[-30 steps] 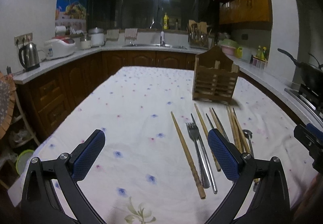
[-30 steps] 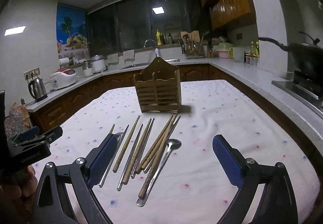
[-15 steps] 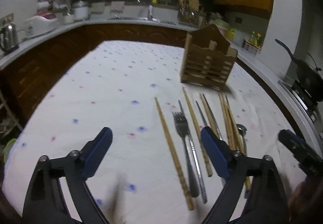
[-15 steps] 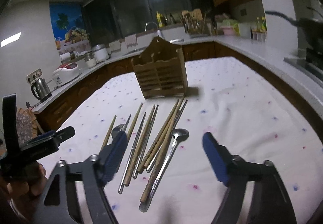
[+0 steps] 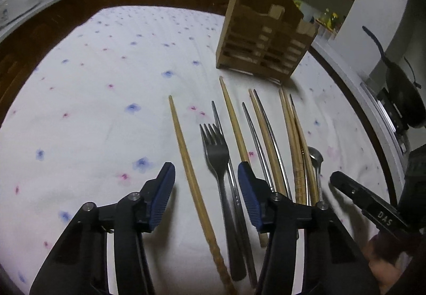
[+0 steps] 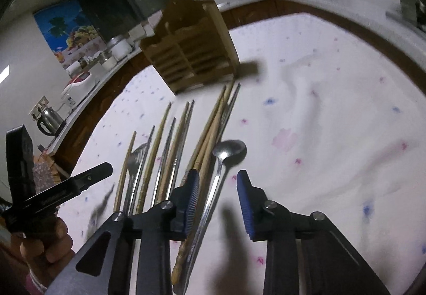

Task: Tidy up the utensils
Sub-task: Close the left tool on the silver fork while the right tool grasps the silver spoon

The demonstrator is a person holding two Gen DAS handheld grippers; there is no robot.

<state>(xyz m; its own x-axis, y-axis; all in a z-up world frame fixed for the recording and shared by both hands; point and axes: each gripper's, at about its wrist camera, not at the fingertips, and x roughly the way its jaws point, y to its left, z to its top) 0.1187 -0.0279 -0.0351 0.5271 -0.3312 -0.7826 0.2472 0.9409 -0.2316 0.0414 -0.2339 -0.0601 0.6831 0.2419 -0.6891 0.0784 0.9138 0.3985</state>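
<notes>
Both half-closing grippers grip nothing, left gripper (image 5: 206,183) straddling a steel fork (image 5: 217,151), right gripper (image 6: 217,190) seemingly straddling a long-handled spoon (image 6: 226,154) pointing toward 12 o'clock

The right hand-held gripper (image 6: 217,204) hovers over the metal spoon (image 6: 222,164), whose handle runs between its blue pads, untouched; the jaws have just been closing. Left of the spoon lie wooden and metal chopsticks (image 6: 205,135) and a fork (image 6: 134,162). Beyond the spoon stands the wooden utensil holder (image 6: 191,50).
</notes>
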